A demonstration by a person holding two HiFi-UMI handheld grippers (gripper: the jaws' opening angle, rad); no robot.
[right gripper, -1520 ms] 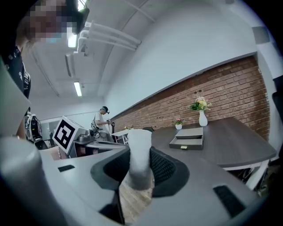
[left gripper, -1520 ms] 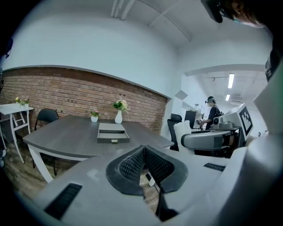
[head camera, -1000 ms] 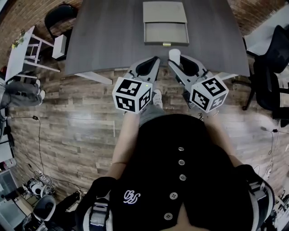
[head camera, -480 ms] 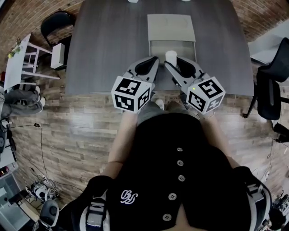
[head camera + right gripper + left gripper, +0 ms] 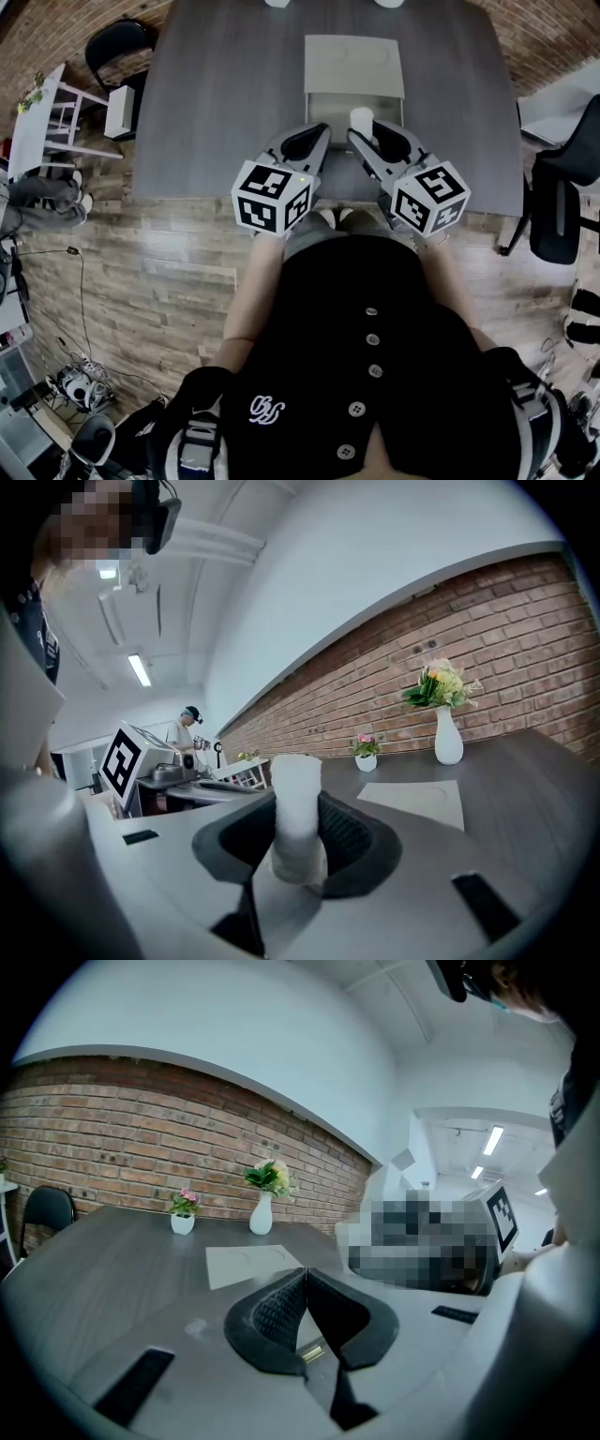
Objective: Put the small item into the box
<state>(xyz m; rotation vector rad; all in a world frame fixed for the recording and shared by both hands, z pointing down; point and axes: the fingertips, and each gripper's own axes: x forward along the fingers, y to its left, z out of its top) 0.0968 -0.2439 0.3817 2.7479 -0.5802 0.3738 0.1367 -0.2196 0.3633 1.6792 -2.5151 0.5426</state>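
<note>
Gripping a small white cylindrical item (image 5: pixel 296 810) upright between its black ribbed jaws, the right gripper (image 5: pixel 365 132) hangs over the near part of a dark grey wood-grain table (image 5: pixel 216 94). The item's top stands clear above the jaw tips, and its lower part sits pressed between the two pads.

A flat pale beige box (image 5: pixel 328 58), lying open, rests straight ahead of this gripper. In the head view the item shows at the box's near edge, but whether it is over the box or just short of it cannot be told. In the right gripper view the pale box surface lies ahead and a little to the right of the jaws, apart from them.

The left gripper (image 5: pixel 302 1281) is held just beside the right one, on its left, at about the same level. Its two black jaws are pressed tip to tip with nothing between them. The box lies ahead of it and slightly to the left in its own view.

Beyond the box, far ahead of both grippers, stand a white vase of flowers (image 5: pixel 448 735) and a small white pot with a pink flower (image 5: pixel 366 759).
</note>
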